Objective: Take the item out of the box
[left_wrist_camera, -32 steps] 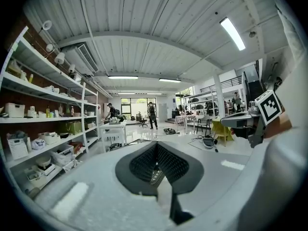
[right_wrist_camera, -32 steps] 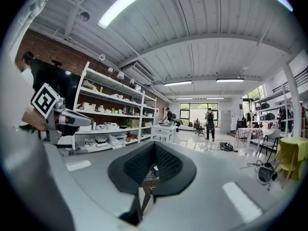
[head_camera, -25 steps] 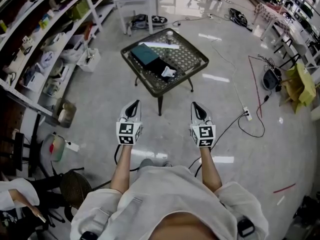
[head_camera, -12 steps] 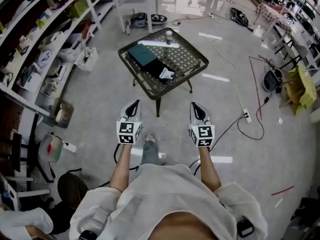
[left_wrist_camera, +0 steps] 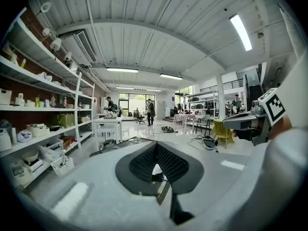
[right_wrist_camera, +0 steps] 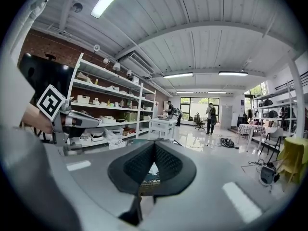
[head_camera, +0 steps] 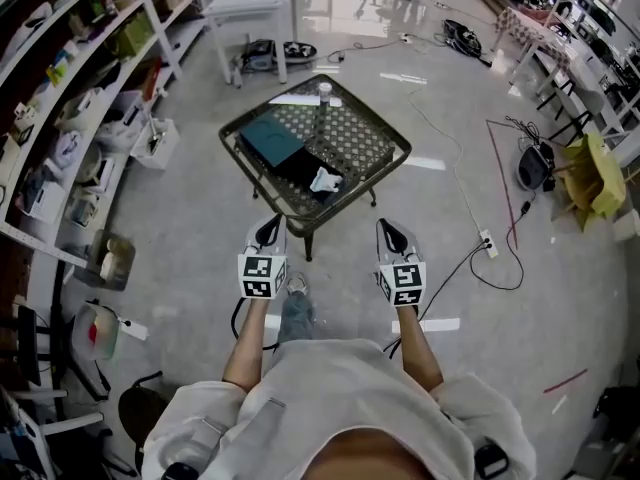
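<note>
Seen from above, a person stands on a pale grey floor [head_camera: 190,218], facing a small dark mesh worktop [head_camera: 372,133] that is set cornerwise. The left tongs [head_camera: 268,231] and right tongs [head_camera: 392,234] are held side by side and point forward. Both have their jaws pressed together with nothing between them. Their tips sit just short of the worktop's near edges, not touching it.

The box [head_camera: 290,153] lies on the worktop as a teal part and a black part side by side. The white item [head_camera: 325,180] rests on the black part, near the corner closest to the person. A bottle [head_camera: 323,94] stands upright at the far corner.

Open floor runs along the left of the worktop up to the long shelves [head_camera: 70,118]. On the right, a cable [head_camera: 522,258] loops on the floor by a power strip [head_camera: 487,240], well apart from the worktop's legs.

Compared with a second ago, the worktop lies closer to the tongs, and the stretch of bare floor between them has gone. The tongs keep the same side-by-side pose, jaws together
</note>
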The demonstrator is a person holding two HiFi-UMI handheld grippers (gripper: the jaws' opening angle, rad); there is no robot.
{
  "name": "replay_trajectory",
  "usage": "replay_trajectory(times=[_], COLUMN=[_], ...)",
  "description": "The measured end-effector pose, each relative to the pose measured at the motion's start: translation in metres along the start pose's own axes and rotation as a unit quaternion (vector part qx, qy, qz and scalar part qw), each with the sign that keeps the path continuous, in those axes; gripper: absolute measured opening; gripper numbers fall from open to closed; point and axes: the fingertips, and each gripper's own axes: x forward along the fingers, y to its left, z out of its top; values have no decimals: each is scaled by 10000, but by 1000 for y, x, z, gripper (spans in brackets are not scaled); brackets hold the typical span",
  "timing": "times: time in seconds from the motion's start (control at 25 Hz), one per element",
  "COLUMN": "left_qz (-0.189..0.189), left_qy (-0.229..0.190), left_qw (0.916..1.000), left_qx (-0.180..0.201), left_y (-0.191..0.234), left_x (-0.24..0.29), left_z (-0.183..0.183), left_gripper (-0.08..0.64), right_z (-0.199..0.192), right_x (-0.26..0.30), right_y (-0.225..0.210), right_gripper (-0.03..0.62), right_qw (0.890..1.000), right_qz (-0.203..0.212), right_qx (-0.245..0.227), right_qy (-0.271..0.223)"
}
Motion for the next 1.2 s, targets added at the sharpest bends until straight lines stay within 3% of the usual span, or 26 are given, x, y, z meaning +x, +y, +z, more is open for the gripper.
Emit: replay_trajectory(times=[0.4, 0.76, 1.2], left_qz=[-396, -684, -835], left_qy=[17, -55, -51], left_qw=[9991, 9976, 9965], left_qx=[-137, -44, 4], left_y=[65, 131, 194], left_x=[107, 189, 259], left_z=[28, 62, 71], left_gripper=[6, 6, 6], right_z=[33, 65, 81], right_x=[116, 215, 306], right_y=[-28, -41, -51], right_gripper=[2, 2, 2], right_qw=[9995, 9986, 9980], right_qz=[-250, -448, -578], right_qx=[-118, -181, -210], right_qy=[167, 194, 167])
